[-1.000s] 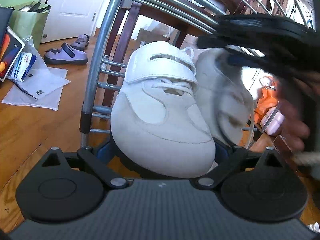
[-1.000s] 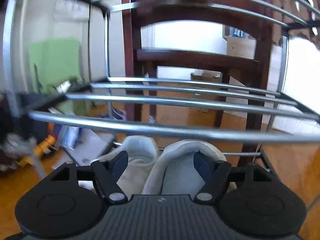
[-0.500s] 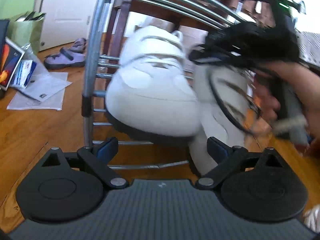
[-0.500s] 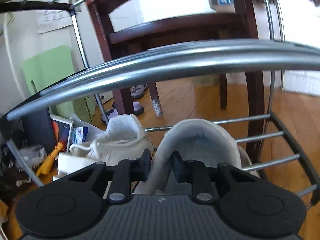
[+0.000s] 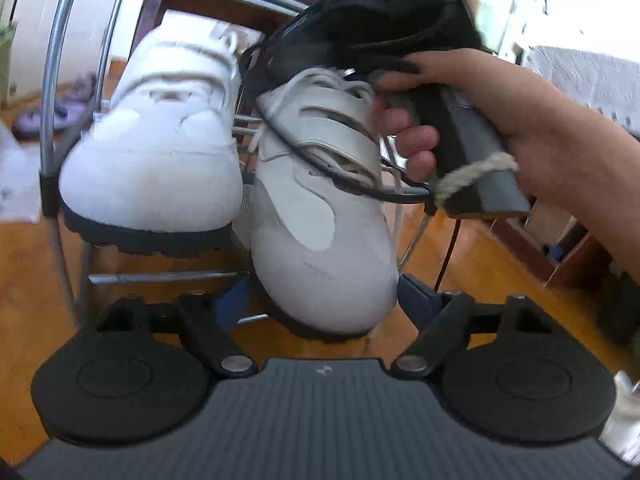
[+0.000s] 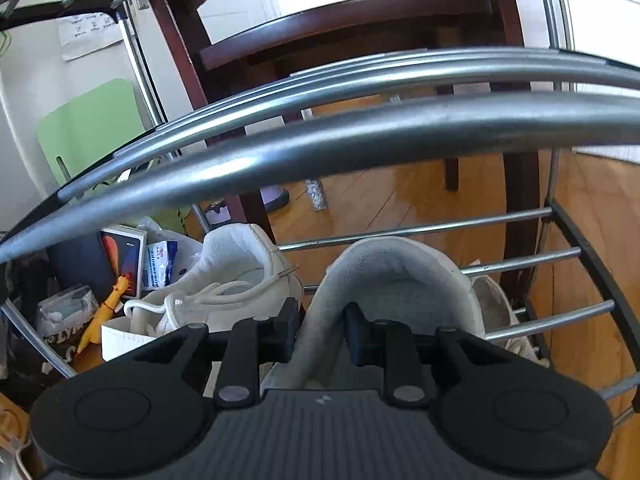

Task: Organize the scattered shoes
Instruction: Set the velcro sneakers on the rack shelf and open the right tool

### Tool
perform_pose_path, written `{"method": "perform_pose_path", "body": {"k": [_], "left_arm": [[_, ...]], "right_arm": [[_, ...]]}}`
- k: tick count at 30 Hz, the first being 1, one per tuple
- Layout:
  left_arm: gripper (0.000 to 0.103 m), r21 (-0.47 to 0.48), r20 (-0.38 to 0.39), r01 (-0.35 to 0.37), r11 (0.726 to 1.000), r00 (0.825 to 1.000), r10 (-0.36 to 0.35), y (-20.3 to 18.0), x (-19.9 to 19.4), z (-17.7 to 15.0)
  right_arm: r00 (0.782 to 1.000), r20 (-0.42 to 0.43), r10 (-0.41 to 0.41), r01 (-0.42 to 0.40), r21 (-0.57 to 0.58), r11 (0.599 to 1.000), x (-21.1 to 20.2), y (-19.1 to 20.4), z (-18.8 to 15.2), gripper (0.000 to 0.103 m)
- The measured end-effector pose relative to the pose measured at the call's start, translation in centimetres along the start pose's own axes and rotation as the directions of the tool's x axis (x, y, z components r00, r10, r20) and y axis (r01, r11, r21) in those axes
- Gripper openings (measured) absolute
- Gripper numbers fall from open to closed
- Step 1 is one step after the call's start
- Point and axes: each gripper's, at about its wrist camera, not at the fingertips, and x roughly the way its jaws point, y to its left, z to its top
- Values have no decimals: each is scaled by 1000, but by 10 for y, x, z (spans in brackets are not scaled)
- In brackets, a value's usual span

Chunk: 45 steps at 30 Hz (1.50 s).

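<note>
Behind rack bars [image 6: 320,140], sneaker collar [image 6: 320,320] pinched between right gripper [image 6: 320,330] jaws.

Metal shoe rack [image 5: 54,128] before me: two white sneakers, one [image 5: 160,140] and another [image 5: 320,240], on its rails; wooden floor [image 6: 400,208] beneath.

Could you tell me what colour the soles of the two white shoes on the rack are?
Dark, nearly black soles under the white shoes; the left wrist view shows them best.
</note>
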Motion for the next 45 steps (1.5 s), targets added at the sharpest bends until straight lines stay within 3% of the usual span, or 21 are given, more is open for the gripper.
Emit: {"method": "perform_pose_path", "body": {"k": [1, 3, 5, 8, 11, 12, 13, 16, 19, 22, 25, 27, 29, 32, 34, 36, 37, 39, 41, 43, 45], "left_arm": [[71, -10, 8, -14, 1000, 1000, 14, 1, 1, 1], [66, -50, 12, -33, 998, 999, 34, 7, 3, 3], [65, -113, 4, -26, 993, 1000, 26, 18, 5, 8], [65, -147, 9, -26, 989, 1000, 27, 22, 5, 10], [65, -162, 12, -25, 986, 1000, 27, 20, 3, 9], [65, -168, 12, -25, 985, 1000, 27, 19, 1, 8], [65, -171, 10, -26, 985, 1000, 28, 19, 1, 8], [65, -173, 5, -31, 985, 999, 32, 16, 0, 8], [65, -172, 1, -36, 984, 999, 37, 9, 3, 12], [65, -157, -6, -46, 986, 999, 46, 7, 4, 14], [65, -103, 8, -70, 992, 997, 71, 1, 3, 19], [66, -63, 17, -80, 995, 997, 81, -3, 0, 25], [66, -41, 29, -80, 996, 996, 82, -9, -5, 31], [70, -39, 37, -95, 995, 995, 97, -14, -11, 38], [76, -65, 33, -82, 995, 996, 84, -13, -12, 43], [77, -68, 6, -87, 994, 996, 88, -18, -13, 49], [77, -62, -9, -98, 993, 995, 98, -20, -12, 50], [77, -50, -36, -97, 994, 995, 96, -23, -15, 49], [77, -54, -57, -97, 994, 994, 94, -23, -20, 47], [77, -73, -75, -91, 993, 993, 86, -20, -25, 43], [77, -86, -97, -109, 990, 990, 100, -14, -32, 37]], "right_arm": [[1000, -10, 25, -25, 12, 1000, -4, -1, 0, 42], [998, 5, 63, -63, 29, 998, -21, -1, -4, 72], [994, 77, 72, -76, 59, 995, -50, -4, -16, 83], [970, 232, 71, -106, 142, 984, -101, -20, -45, 93], [958, 281, -51, -45, 323, 945, -131, -50, -84, 94], [957, 273, -96, -27, 417, 909, -135, -65, -105, 95], [965, 247, -84, -53, 503, 863, -131, -81, -128, 95], [980, 190, 55, -169, 660, 732, -105, -110, -179, 94], [956, 195, 218, -288, 753, 592, -71, -120, -210, 93], [918, 195, 345, -365, 753, 547, -42, -108, -212, 92], [875, 269, 403, -451, 757, 473, -22, -97, -208, 73], [882, 263, 391, -449, 724, 524, -23, -90, -199, 68], [903, 245, 354, -422, 664, 617, -36, -82, -187, 65], [915, 208, 345, -402, 538, 741, -51, -73, -163, 58], [919, 187, 346, -392, 528, 753, -49, -78, -148, 57], [907, 208, 367, -415, 591, 691, -37, -93, -136, 57], [908, 205, 365, -411, 603, 683, -33, -96, -127, 57], [917, 189, 352, -390, 612, 688, -28, -100, -108, 56], [935, 150, 322, -347, 583, 735, -26, -93, -95, 58], [941, 128, 312, -327, 579, 747, -26, -85, -91, 61], [946, 142, 290, -316, 597, 737, -32, -86, -100, 72]]}}
